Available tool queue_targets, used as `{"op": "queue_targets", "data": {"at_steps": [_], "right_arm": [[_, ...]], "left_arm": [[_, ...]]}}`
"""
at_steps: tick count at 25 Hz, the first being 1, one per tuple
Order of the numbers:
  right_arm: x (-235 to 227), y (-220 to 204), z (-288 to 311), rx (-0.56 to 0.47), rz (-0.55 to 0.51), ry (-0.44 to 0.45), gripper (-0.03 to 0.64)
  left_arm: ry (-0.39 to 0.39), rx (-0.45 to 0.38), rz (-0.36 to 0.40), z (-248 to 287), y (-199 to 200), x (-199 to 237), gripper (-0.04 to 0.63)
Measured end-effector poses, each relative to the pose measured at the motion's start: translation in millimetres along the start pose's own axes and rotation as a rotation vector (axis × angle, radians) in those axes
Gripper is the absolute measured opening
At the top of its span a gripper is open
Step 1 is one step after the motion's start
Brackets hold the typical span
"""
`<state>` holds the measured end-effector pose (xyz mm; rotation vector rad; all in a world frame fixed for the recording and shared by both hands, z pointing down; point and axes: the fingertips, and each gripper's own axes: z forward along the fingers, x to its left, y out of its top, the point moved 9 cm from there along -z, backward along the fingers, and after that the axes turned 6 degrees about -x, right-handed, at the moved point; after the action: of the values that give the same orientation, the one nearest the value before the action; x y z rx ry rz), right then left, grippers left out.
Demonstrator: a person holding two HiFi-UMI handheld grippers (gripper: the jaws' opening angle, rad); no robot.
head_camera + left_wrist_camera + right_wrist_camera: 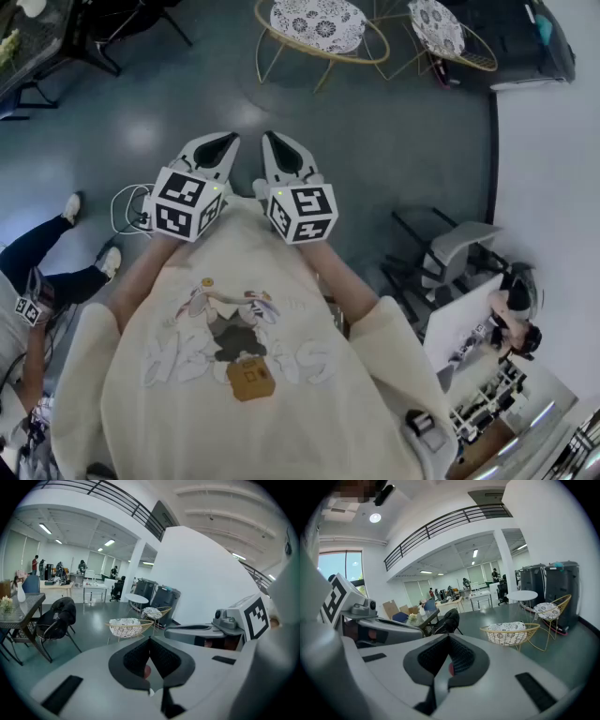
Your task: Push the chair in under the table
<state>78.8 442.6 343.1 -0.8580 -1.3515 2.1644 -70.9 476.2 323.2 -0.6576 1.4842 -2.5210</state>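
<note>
Grey floor point(187, 103) fills most of the head view, open and bare ahead of me.

Glass-topped surface point(21, 603) sits at the far left of the left gripper view. It also shows mid-left in the right gripper view, beyond the other tool.

Black chair point(57, 619) is just right of that surface, with something dark draped on it. I take this to be the chair to push. It seems to stand out from the surface edge rather than tucked under, though I can't judge the gap well from here.

Two gold wire basket seats point(125, 627) with patterned cushions stand centre frame, apart from the chair. I don't think they belong to the task.

Left tool point(150, 643) has its jaws together with nothing between them. Right tool point(449, 644) is the same, closed and empty. In the head view both are side by side close to my chest, centre frame.

Progress: nothing done yet. The chair is well apart from both tools and untouched. Left to do is the walk over, contact on the chair back, and the whole push.
</note>
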Motion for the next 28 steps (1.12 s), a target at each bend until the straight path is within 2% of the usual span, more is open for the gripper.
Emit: {"op": "queue_targets", "data": {"at_steps": [6, 16, 28], "right_arm": [[3, -4, -3, 0.011, 0.016, -0.002, 0.008], [1, -14, -13, -0.007, 0.110, -0.021, 0.008], [19, -26, -5, 0.035, 0.123, -0.033, 0.008]], "left_arm": [[-0.003, -0.004, -0.013, -3, 0, 2, 0.008], [-0.044, -0.002, -0.038, -5, -5, 1, 0.008], [-0.063, -0.006, -0.086, -19, -16, 21, 0.008]]}}
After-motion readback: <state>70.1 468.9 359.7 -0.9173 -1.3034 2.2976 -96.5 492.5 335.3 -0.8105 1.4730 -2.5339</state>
